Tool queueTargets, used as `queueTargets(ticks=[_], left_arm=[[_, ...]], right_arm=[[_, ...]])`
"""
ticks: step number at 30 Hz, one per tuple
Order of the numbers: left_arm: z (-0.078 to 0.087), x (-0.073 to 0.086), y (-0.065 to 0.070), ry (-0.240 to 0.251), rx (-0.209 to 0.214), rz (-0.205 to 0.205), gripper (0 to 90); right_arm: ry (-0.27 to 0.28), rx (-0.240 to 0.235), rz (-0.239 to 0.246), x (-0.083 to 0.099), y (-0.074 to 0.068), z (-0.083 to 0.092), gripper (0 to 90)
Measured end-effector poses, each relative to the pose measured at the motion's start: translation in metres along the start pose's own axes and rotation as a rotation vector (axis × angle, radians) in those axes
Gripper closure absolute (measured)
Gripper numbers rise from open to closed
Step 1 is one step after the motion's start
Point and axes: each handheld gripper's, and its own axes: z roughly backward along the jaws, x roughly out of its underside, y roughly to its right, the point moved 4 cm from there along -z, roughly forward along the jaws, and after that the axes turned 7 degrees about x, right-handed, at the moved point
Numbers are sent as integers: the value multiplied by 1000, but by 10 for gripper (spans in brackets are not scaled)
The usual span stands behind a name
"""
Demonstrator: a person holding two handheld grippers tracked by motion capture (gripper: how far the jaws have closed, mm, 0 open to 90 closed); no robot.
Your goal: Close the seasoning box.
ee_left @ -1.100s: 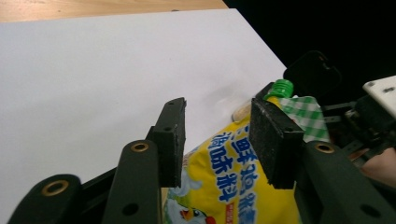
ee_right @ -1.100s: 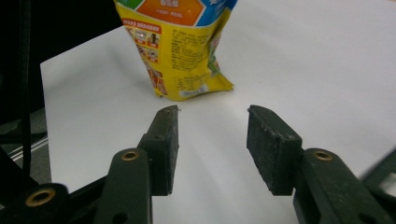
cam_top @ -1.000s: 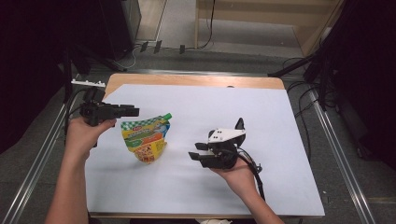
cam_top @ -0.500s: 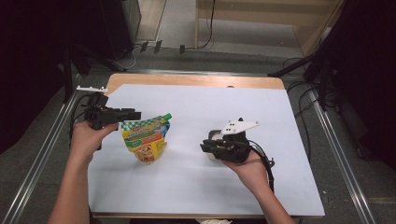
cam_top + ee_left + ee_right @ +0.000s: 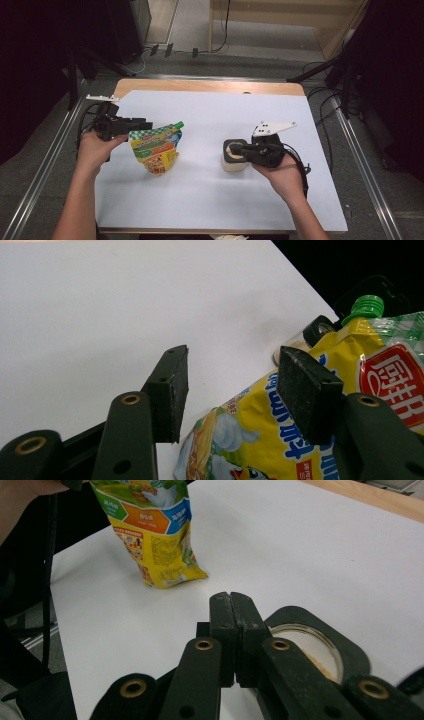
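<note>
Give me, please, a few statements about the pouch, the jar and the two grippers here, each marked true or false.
1. The right gripper has its jaws pressed shut with nothing between them. True.
2. The yellow pouch lies flat in the middle of the table. False: it is held up near the left gripper, its lower end toward the white sheet.
3. The pouch has a green cap. True.
4. The jar stands at the table's left edge. False: it stands right of centre, under the right gripper.
5. The jar holds something pale and grainy. True.
</note>
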Motion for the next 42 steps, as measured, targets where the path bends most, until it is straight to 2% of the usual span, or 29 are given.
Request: queueTargets(ticks=[2,10,14,22,28,34,42], left_arm=[[0,0,-1,14,-8,-4,475],[-2,3,-5,15,-9,16,473],[-1,3,-6,25,-30,22,480],[-1,4,-7,25,-28,32,468],[-1,4,-7,24,-36,26,460],[-2,5,-7,18,-42,24,456],[-2,5,-7,17,-47,15,458]], right_arm=[[3,5,-5,-1,4,4,900],[7,25,-20,-1,18,20,900],[6,27,-50,-1,25,29,897],[39,74,-74,-2,44,54,898],[57,102,-98,1,55,66,897],[45,127,-124,10,66,59,898],[8,113,-164,24,73,38,898]])
